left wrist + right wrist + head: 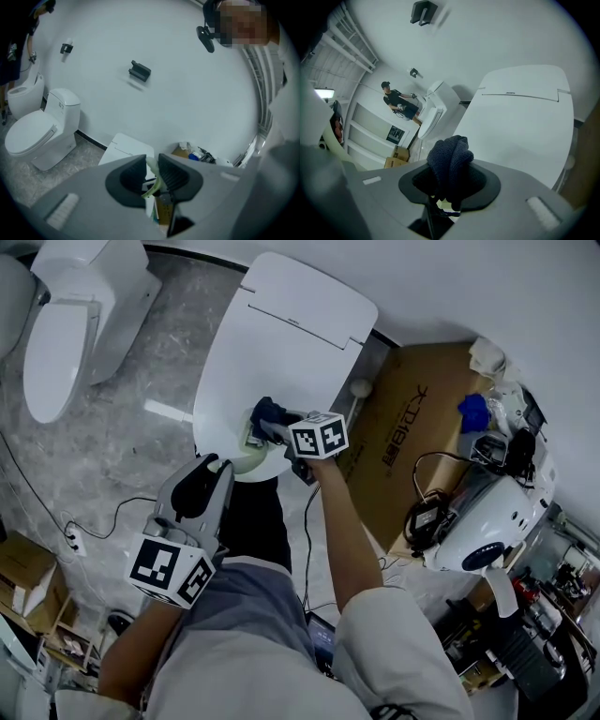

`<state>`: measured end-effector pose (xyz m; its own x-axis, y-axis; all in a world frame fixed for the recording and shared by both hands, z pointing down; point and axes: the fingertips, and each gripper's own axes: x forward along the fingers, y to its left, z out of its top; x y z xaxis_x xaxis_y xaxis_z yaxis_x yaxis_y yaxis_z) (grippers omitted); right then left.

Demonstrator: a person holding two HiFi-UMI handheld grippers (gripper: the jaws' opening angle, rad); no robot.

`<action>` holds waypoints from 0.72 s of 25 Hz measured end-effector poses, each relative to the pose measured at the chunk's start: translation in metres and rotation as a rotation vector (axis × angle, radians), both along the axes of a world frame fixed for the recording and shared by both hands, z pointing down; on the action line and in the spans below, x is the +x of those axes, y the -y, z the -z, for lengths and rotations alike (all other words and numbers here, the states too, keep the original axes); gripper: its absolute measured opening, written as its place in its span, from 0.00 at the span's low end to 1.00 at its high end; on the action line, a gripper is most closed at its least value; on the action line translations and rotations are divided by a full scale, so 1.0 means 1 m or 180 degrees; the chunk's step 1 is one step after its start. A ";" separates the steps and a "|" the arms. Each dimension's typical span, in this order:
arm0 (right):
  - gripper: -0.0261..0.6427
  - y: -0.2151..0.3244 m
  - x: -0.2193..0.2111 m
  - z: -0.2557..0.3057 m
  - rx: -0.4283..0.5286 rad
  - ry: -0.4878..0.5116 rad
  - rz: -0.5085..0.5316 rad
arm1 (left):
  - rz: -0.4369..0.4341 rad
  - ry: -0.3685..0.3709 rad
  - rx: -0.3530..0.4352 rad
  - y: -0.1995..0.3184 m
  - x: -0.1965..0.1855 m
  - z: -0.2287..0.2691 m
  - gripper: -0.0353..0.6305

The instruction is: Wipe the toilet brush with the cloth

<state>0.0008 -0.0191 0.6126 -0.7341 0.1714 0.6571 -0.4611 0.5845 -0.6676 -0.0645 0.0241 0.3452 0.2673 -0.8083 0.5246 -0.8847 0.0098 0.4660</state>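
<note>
My left gripper [217, 466] is shut on the pale green toilet brush [246, 452], which reaches up toward the front rim of a white toilet. In the left gripper view the thin green brush handle [152, 165] sits pinched between the dark pads of that left gripper [151, 175]. My right gripper [273, 425] is shut on a dark blue cloth [267, 412], which lies against the upper part of the brush. A bunch of the cloth [449, 161] sticks out of the right gripper [450, 183]. The brush's end is hidden behind cloth and gripper.
A white toilet with its lid down [286, 329] stands straight ahead, a second one [66, 324] at the far left. Flat cardboard [412, 418], a white machine [487, 517] and cables crowd the right. Boxes [23, 568] sit lower left. A person [399, 105] stands far off.
</note>
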 end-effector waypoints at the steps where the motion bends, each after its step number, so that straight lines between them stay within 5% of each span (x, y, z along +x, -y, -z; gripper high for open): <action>1: 0.21 0.000 0.003 -0.001 0.0000 -0.0008 -0.0008 | 0.0003 0.0003 -0.0001 0.000 0.000 0.000 0.05; 12: 0.21 0.009 0.023 -0.011 -0.0008 -0.0028 -0.0128 | -0.0024 0.0046 -0.0016 0.004 0.001 0.000 0.05; 18: 0.21 0.010 0.024 -0.014 0.0138 -0.0079 0.0065 | -0.0044 0.0069 -0.0032 0.006 0.001 -0.001 0.05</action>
<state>0.0251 -0.0292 0.6265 -0.7140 0.1572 0.6822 -0.4649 0.6222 -0.6299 -0.0636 0.0177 0.3461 0.2670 -0.7992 0.5384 -0.8947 0.0020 0.4467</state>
